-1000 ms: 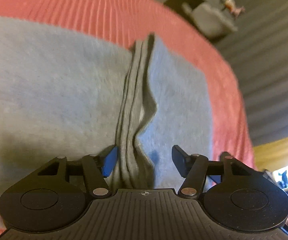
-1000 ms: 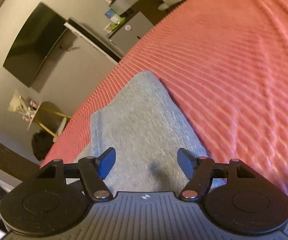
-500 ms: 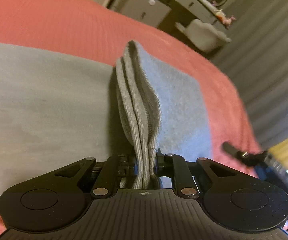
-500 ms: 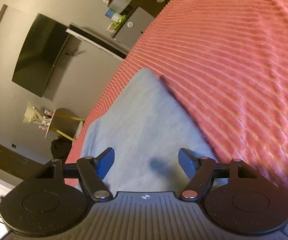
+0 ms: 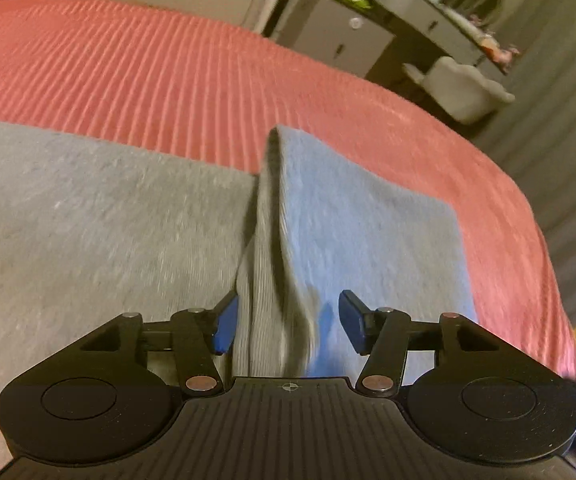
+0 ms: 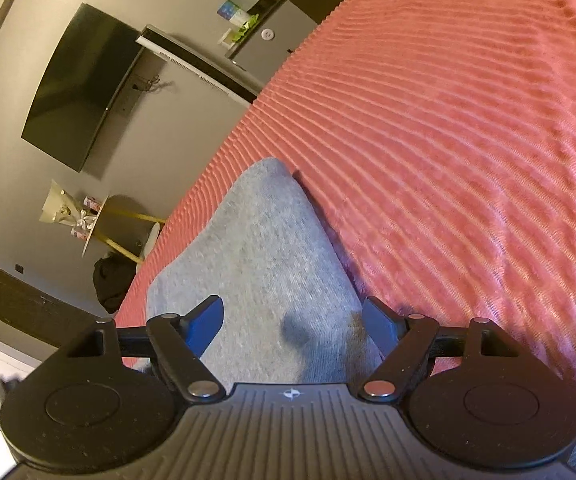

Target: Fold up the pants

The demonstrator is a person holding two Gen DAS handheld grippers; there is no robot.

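**Grey pants on a ribbed red bedspread**

The left gripper [image 5: 288,322] has its blue-padded jaws spread either side of a raised ridge of ribbed cuff fabric, gripping nothing. The right gripper [image 6: 294,326] is likewise spread above soft, fuzzy cloth. The grey pants [image 5: 88,220] lie on the corduroy-like bedspread [image 5: 168,80], their near edge hidden under the grippers. Beyond, a dresser [image 5: 352,36] looks blurred.
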